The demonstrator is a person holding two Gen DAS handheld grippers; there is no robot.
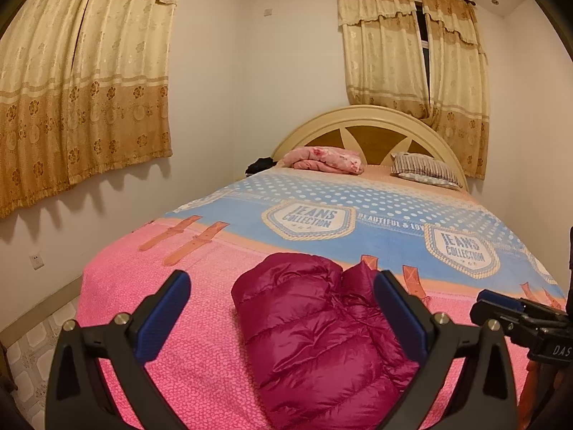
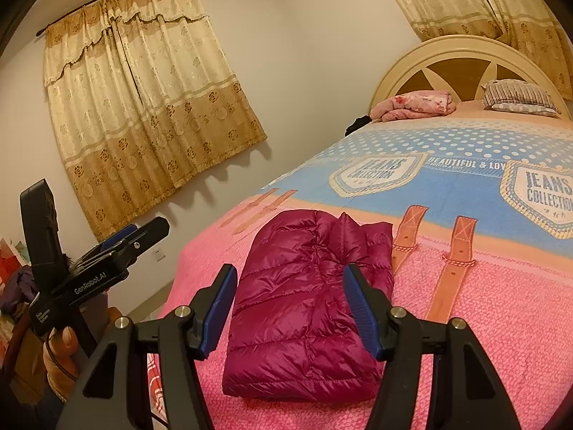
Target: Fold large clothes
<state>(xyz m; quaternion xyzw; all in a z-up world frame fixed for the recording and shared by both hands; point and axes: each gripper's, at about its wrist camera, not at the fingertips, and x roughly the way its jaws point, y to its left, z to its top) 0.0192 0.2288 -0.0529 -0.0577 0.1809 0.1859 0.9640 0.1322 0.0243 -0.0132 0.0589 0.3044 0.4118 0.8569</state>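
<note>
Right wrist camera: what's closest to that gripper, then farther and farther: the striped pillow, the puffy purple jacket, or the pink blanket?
1. Jacket, folded, just past the right gripper.
2. Pink blanket, bunched up at the headboard's left end.
3. Striped pillow, against the headboard on the right, slightly farther.

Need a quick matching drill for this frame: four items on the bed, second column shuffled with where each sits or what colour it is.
1. puffer jacket
2. striped pillow
3. floral blanket
4. bedspread

A. by the headboard, right side
B. pink near end, blue beyond
C. magenta, folded at the near end
D. bundled by the headboard, left side

Pairs: 1-C, 2-A, 3-D, 4-B
</note>
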